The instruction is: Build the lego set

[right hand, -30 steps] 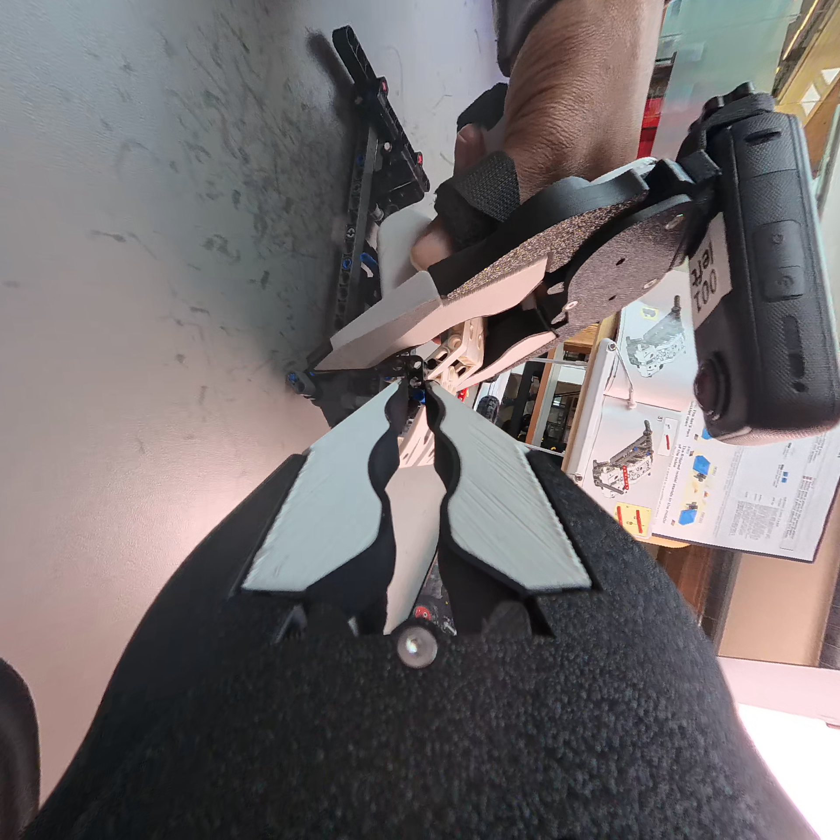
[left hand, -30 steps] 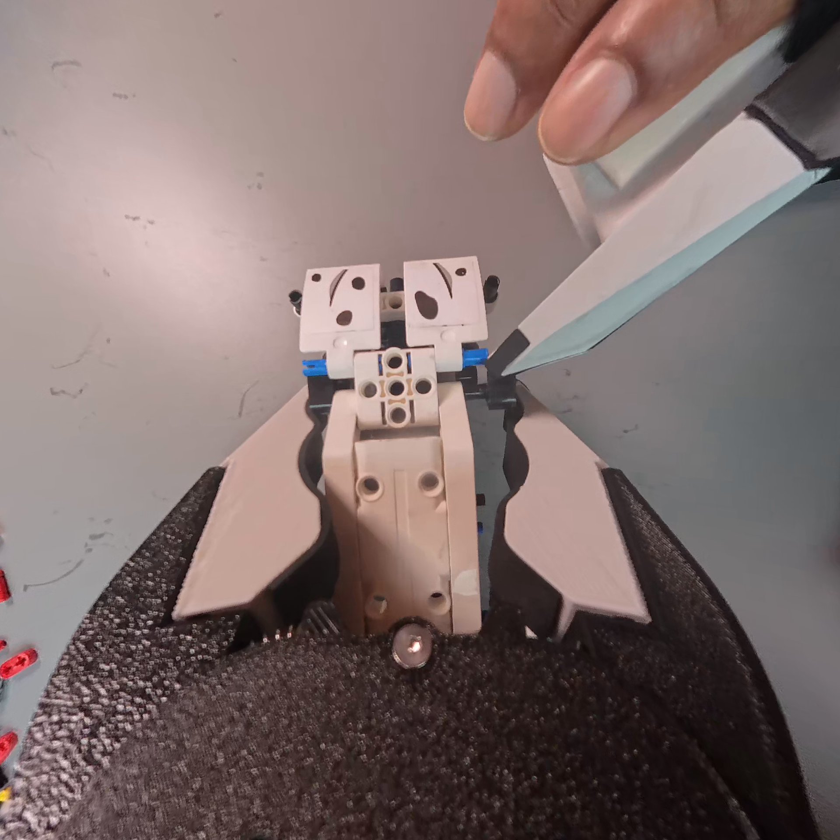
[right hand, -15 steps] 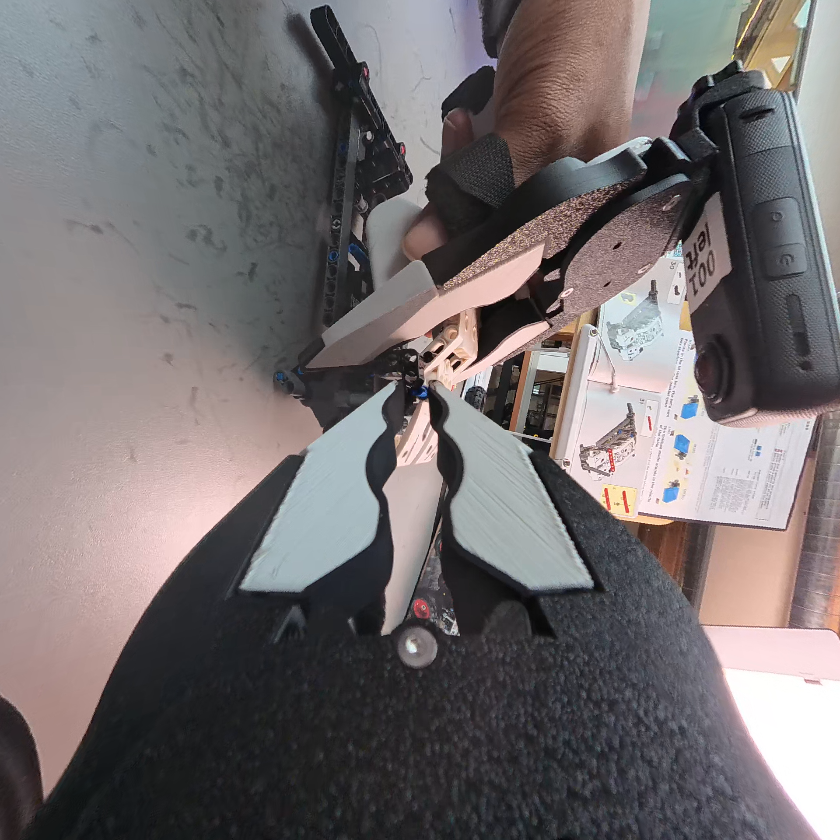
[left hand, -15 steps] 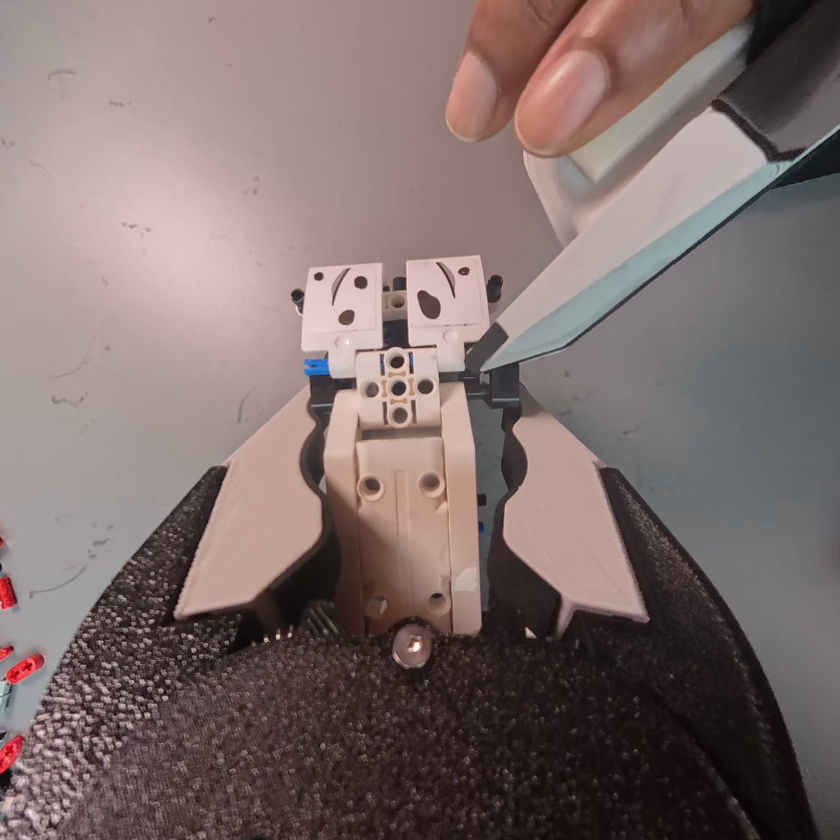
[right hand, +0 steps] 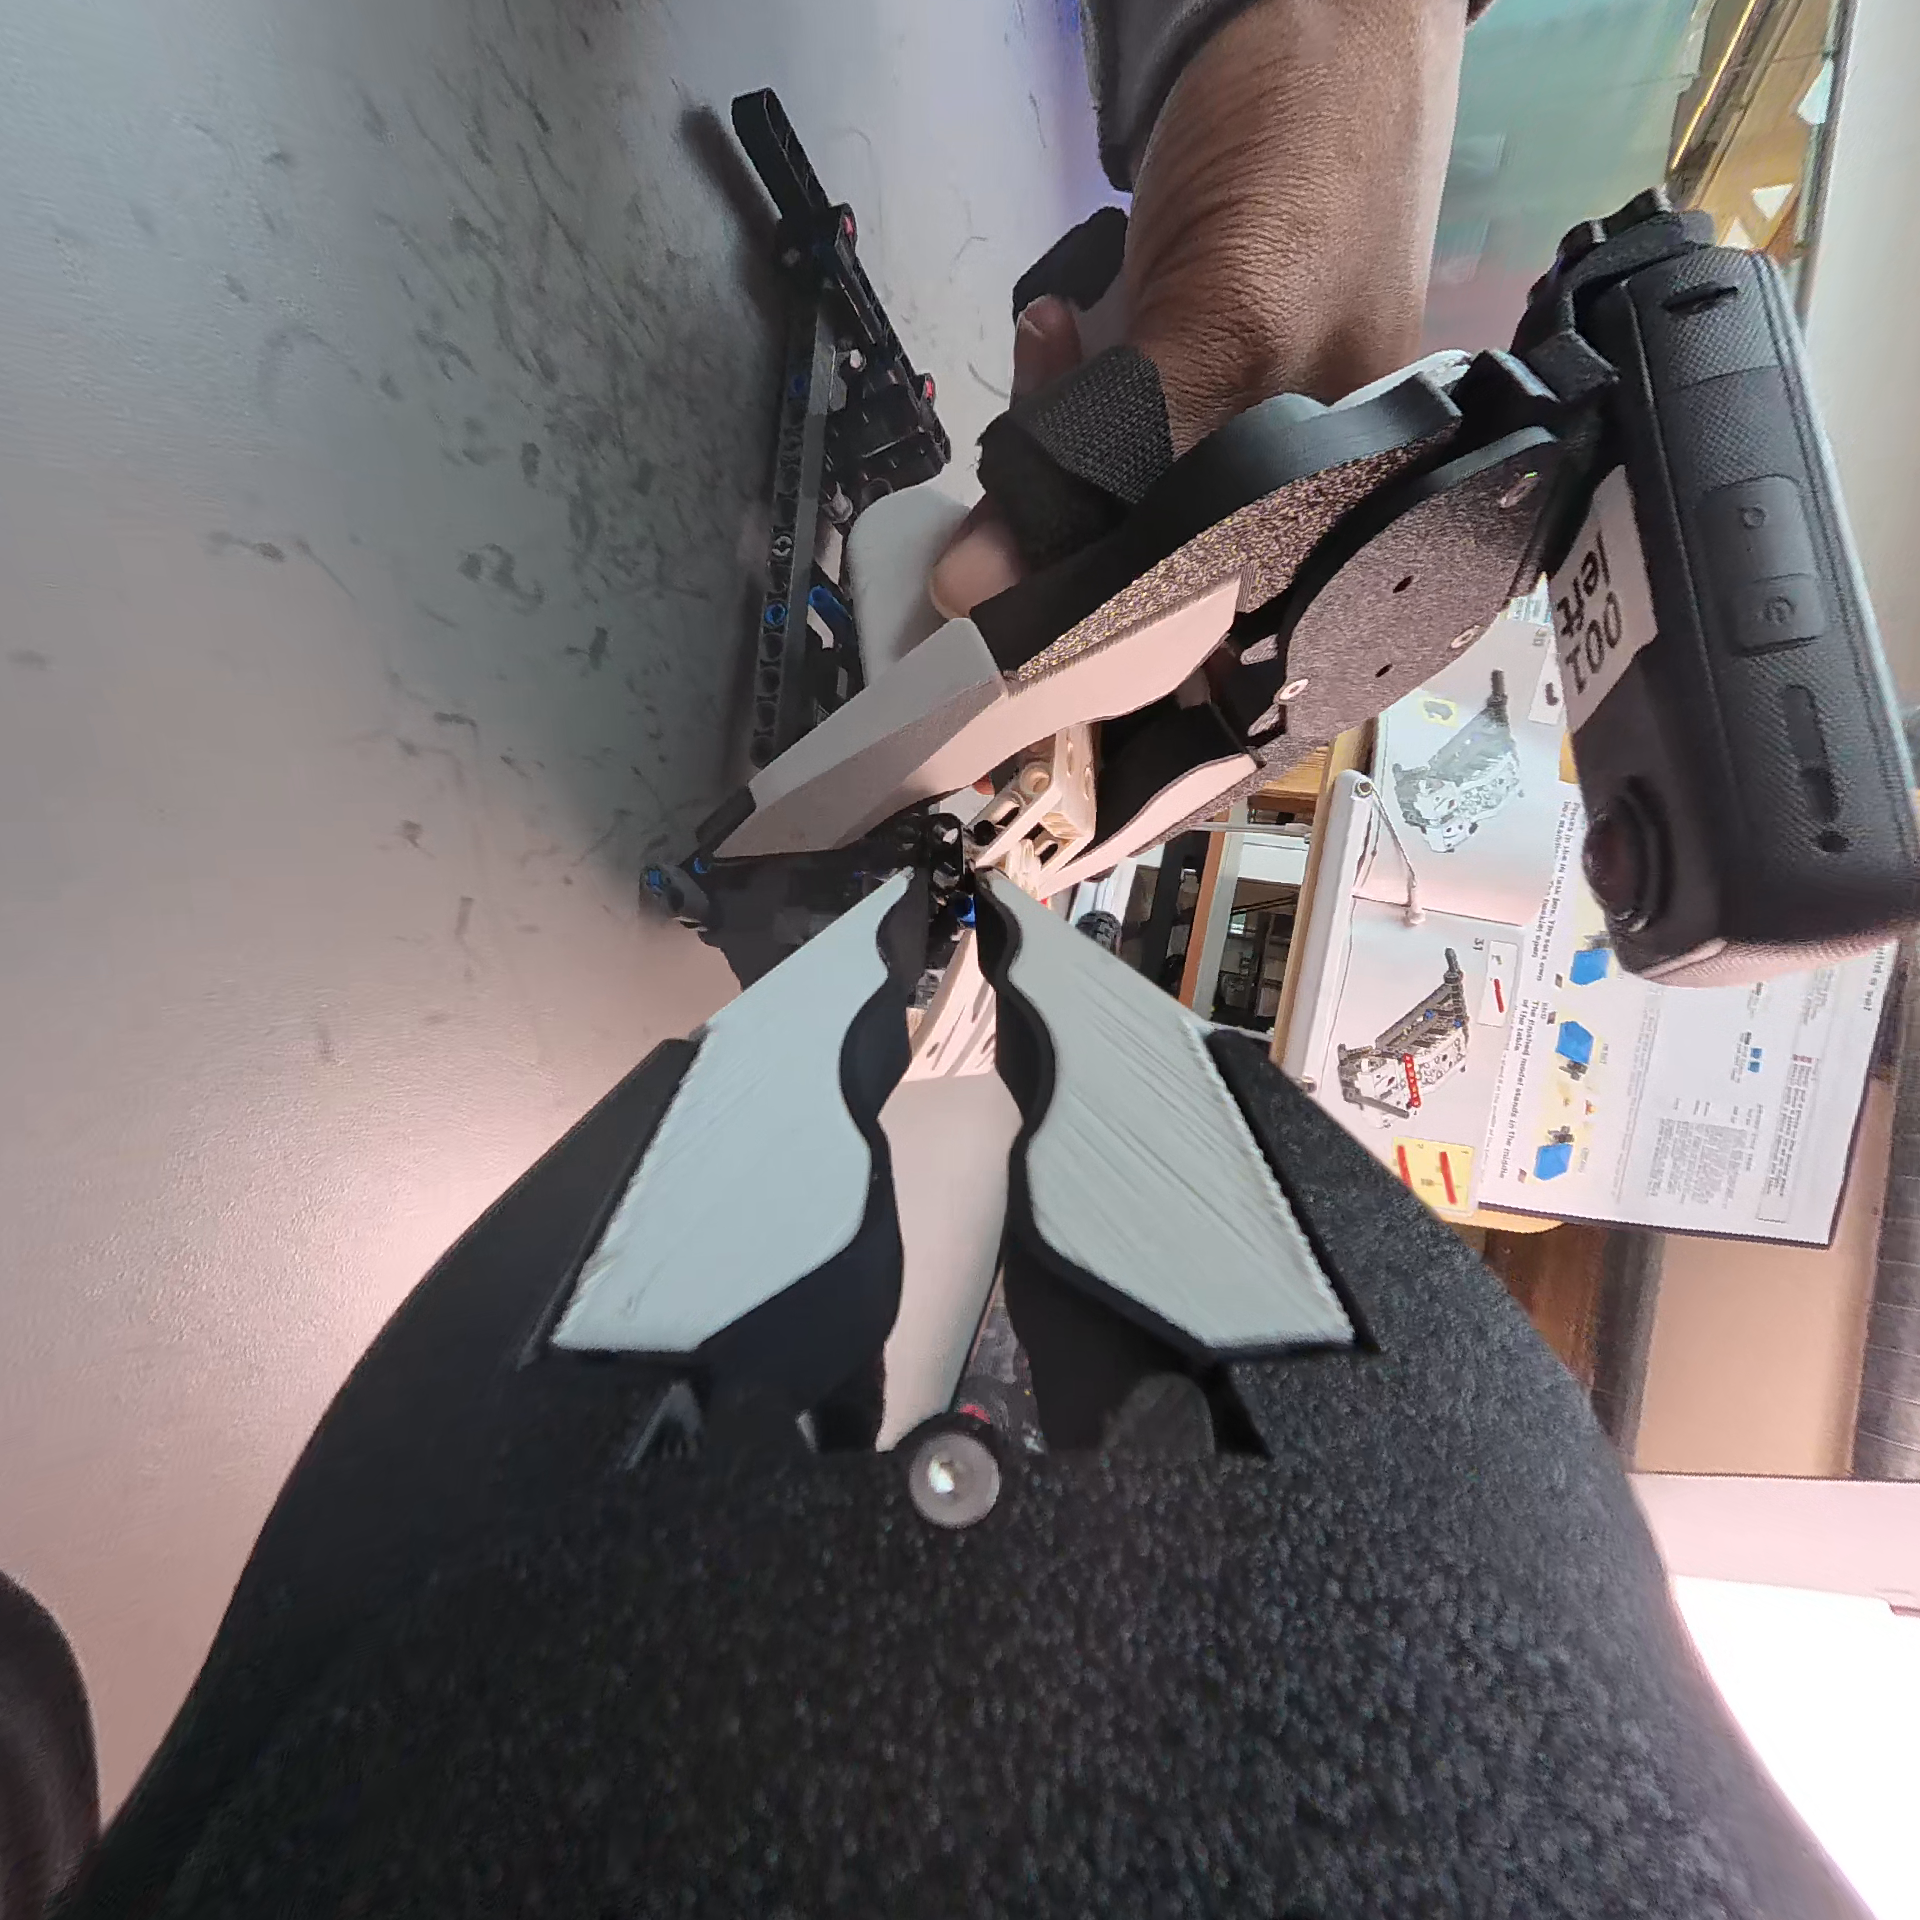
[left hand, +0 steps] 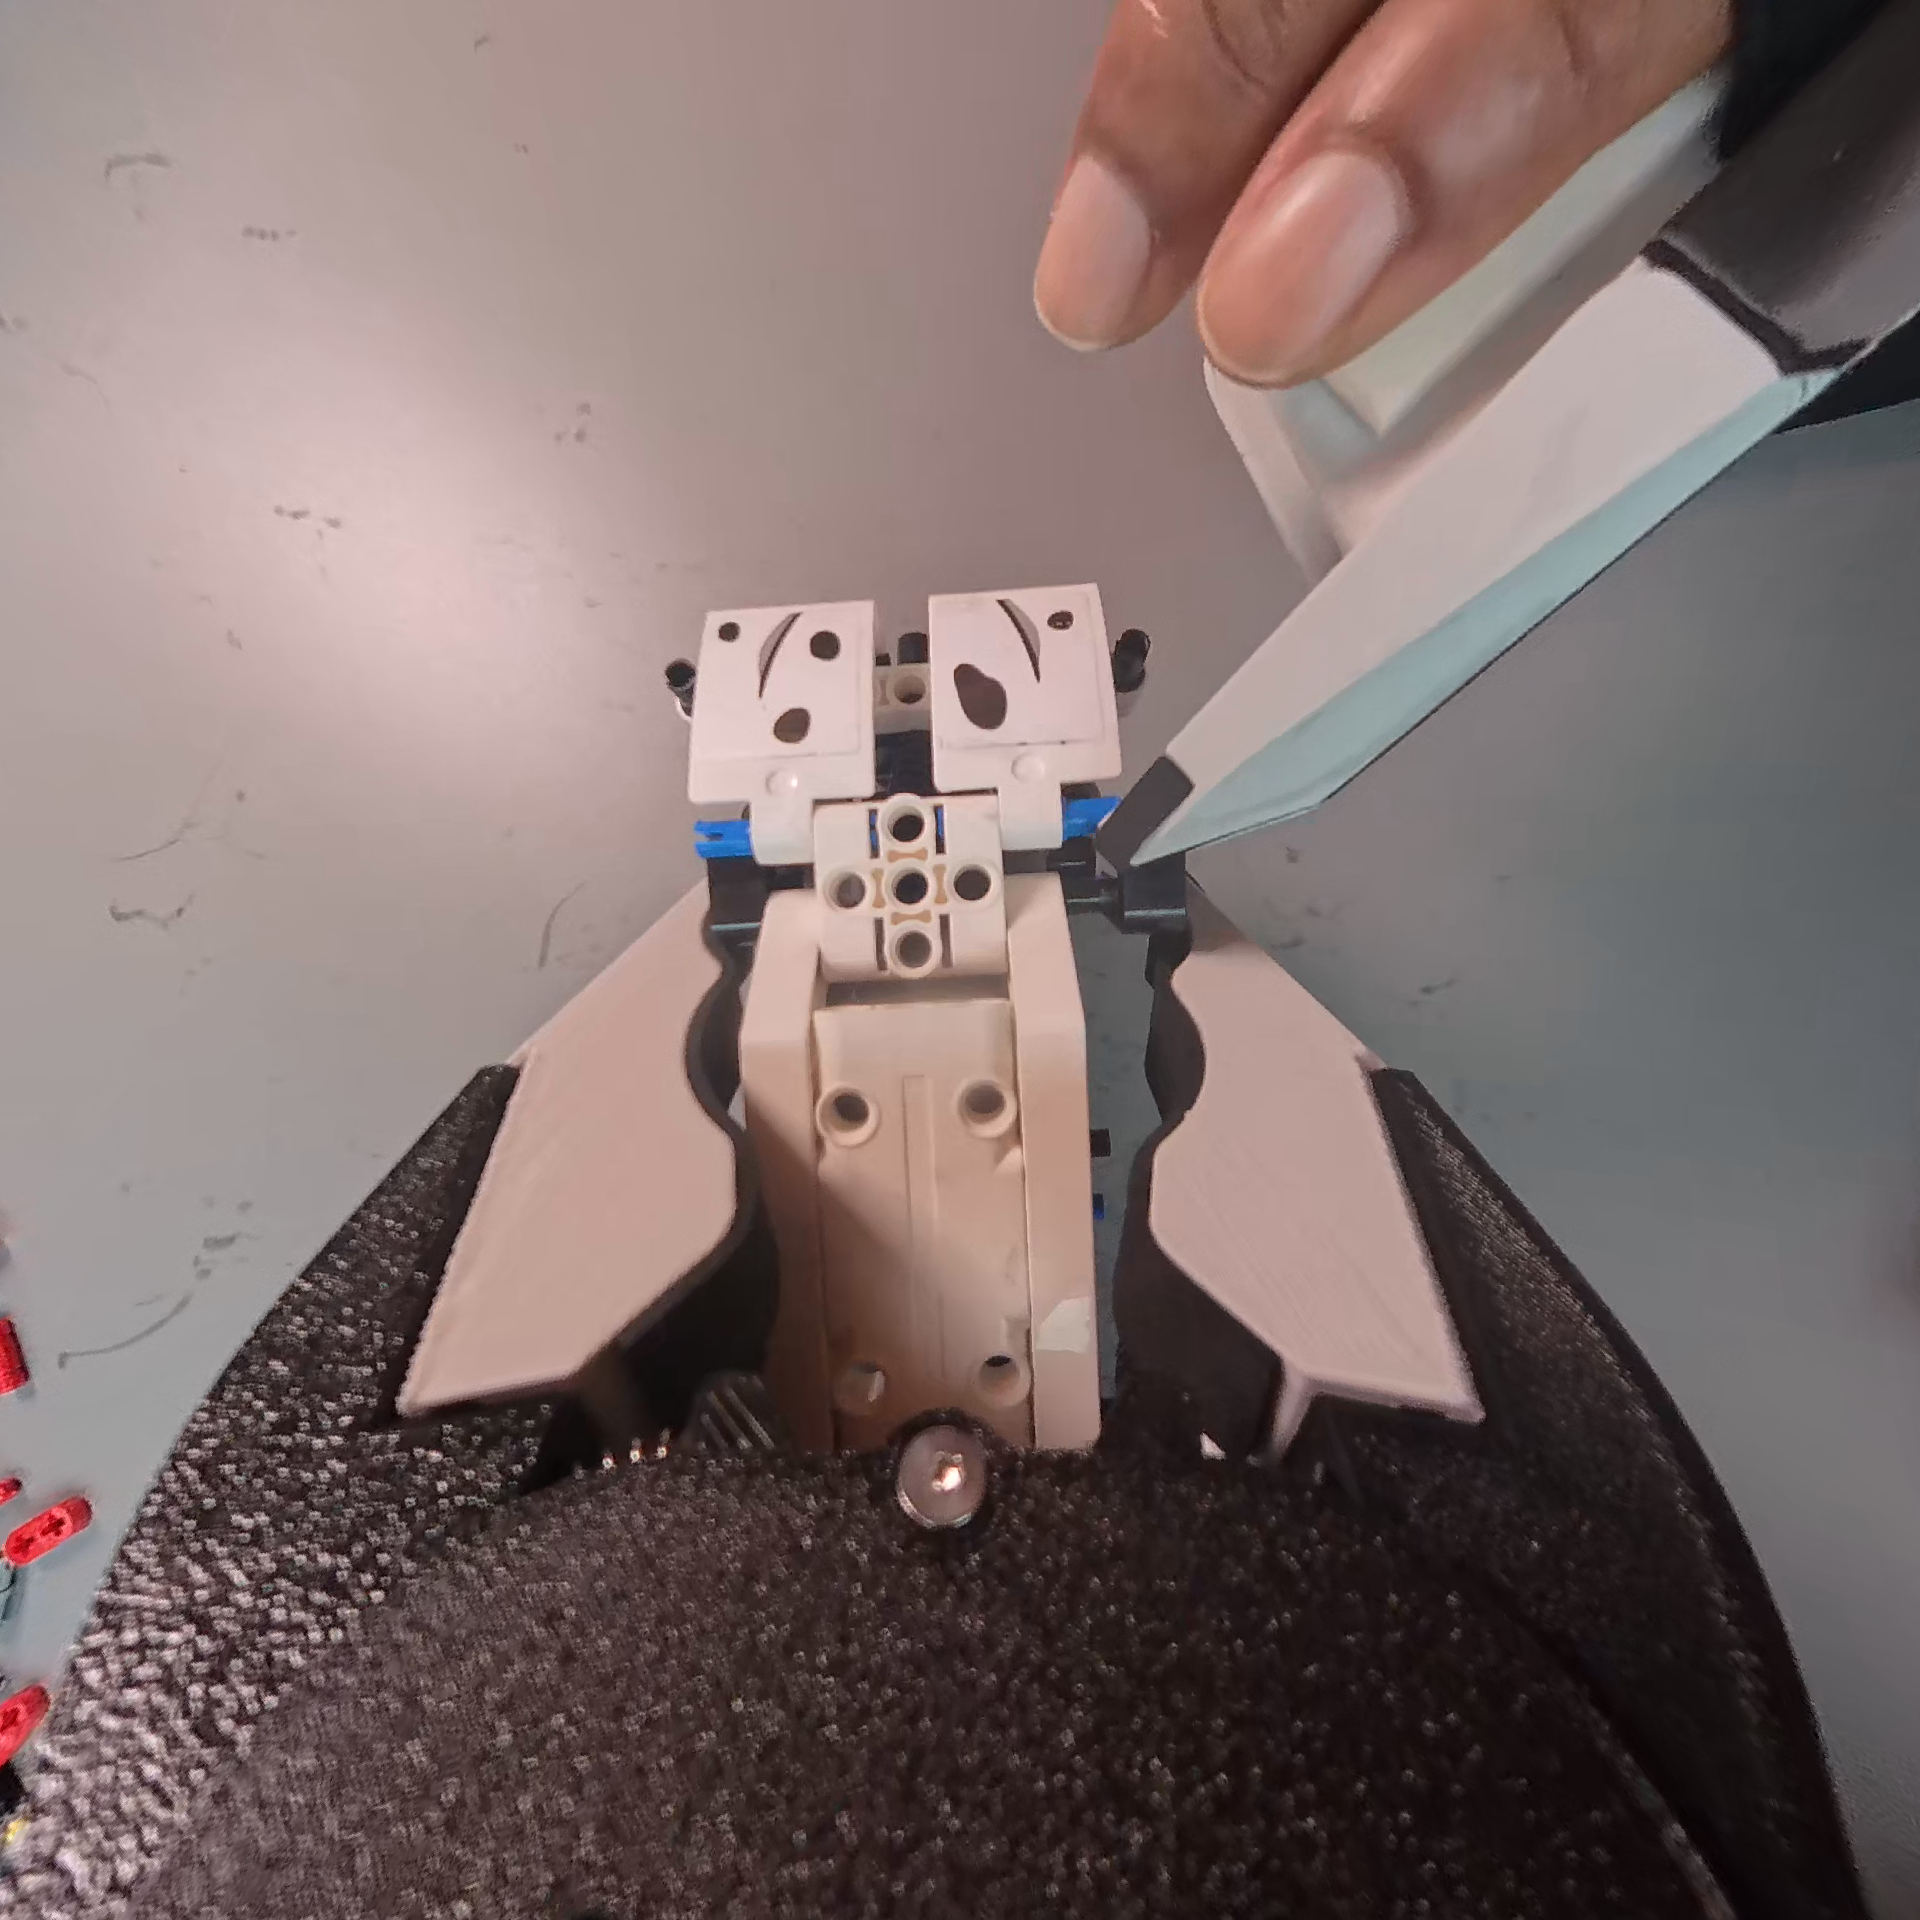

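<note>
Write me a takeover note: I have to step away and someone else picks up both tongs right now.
Left tongs: closed on the sides of the white lego assembly, its two spotted white panels pointing away.
Right tongs: nearly shut, tips at the blue pin on the assembly's right side; whether they pinch it cannot be told.
Elsewhere: a long black lego frame lies on the grey table; loose red pieces at the left edge; the instruction sheet stands behind.
Done: the white sub-assembly is built.
Left: probably seat that pin, then join the assembly to the frame.

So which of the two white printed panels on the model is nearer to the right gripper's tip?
The right-hand panel, bearing one large dark blotch.
</note>
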